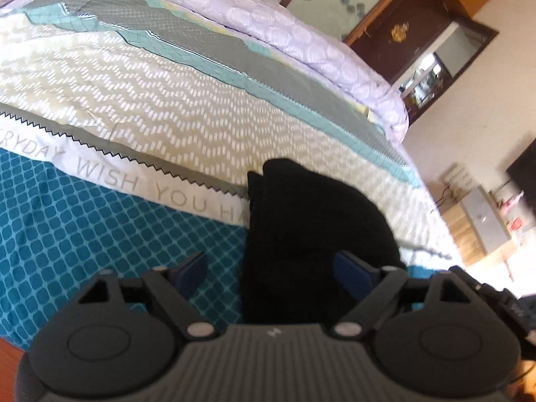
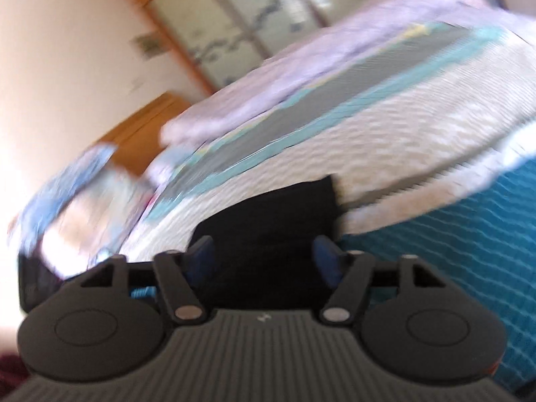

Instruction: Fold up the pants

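Okay, my left gripper [image 1: 271,268] and right gripper [image 2: 264,258] both spread wide over black pants [image 1: 301,234], long axis running away across the bedspread [image 1: 134,100].

The left black two-finger gripper with blue pads [image 1: 271,268] is tilted down, its jaws spread wide, one blue pad [image 1: 193,269] out to the left and the other far off to the right. Nothing is pinched between them. The right black two-finger gripper with blue pads [image 2: 264,258] sits at a similar downward angle, jaws also parted, its blue pads [image 2: 201,256] well apart; its view is motion-blurred.
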`<control>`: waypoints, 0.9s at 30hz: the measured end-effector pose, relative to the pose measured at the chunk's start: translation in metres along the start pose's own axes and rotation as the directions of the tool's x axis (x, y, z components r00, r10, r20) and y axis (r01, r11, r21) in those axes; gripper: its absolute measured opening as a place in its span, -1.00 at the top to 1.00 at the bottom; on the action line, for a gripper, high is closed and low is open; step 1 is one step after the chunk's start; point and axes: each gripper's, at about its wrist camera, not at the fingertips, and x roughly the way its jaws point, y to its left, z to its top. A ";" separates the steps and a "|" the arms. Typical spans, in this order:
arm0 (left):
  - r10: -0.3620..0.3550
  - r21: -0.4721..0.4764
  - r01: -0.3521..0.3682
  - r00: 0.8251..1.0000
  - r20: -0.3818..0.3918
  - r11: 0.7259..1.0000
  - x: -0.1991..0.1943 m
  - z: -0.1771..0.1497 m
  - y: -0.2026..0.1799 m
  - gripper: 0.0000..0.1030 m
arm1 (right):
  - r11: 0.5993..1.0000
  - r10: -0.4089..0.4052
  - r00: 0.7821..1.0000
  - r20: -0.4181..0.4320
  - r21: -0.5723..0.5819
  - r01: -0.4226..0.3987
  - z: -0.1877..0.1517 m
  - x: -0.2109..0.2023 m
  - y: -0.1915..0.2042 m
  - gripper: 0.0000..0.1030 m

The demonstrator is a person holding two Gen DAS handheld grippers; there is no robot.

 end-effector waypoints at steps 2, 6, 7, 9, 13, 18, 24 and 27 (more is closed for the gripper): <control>-0.028 -0.017 0.027 1.000 -0.007 0.999 0.005 0.004 0.001 -0.88 | 0.997 0.017 1.000 -0.005 0.076 -0.016 0.002 0.001 -0.014 -0.40; -0.077 -0.075 0.071 0.994 -0.078 0.995 0.029 0.003 0.005 -0.96 | 0.993 0.027 0.999 -0.040 0.113 -0.022 -0.008 0.014 -0.020 -0.60; -0.087 -0.090 0.078 0.991 -0.100 0.993 0.037 0.002 0.006 -0.97 | 0.993 0.030 0.998 -0.055 0.112 -0.023 -0.011 0.022 -0.020 -0.63; -0.090 -0.115 0.072 0.984 -0.155 0.991 0.057 -0.003 0.011 -0.98 | 0.991 0.039 0.994 -0.098 0.131 -0.026 -0.015 0.037 -0.022 -0.64; -0.154 -0.082 0.141 0.971 -0.182 0.987 0.066 -0.014 -0.007 -0.16 | 0.986 0.063 0.968 -0.242 0.167 -0.023 -0.036 0.060 -0.014 -0.27; -0.228 -0.058 0.223 0.969 -0.095 0.973 0.047 0.017 -0.032 0.29 | 0.987 0.145 0.981 -0.129 0.089 -0.135 0.005 0.045 0.024 0.05; -0.229 0.229 0.211 0.972 0.051 0.950 0.054 0.107 -0.087 0.29 | 0.971 0.207 0.975 0.082 -0.136 -0.194 0.090 0.072 0.059 0.05; -0.204 0.286 0.170 0.974 0.096 0.943 0.087 0.160 -0.097 0.27 | 0.971 0.199 0.970 0.140 -0.164 -0.175 0.128 0.115 0.054 0.04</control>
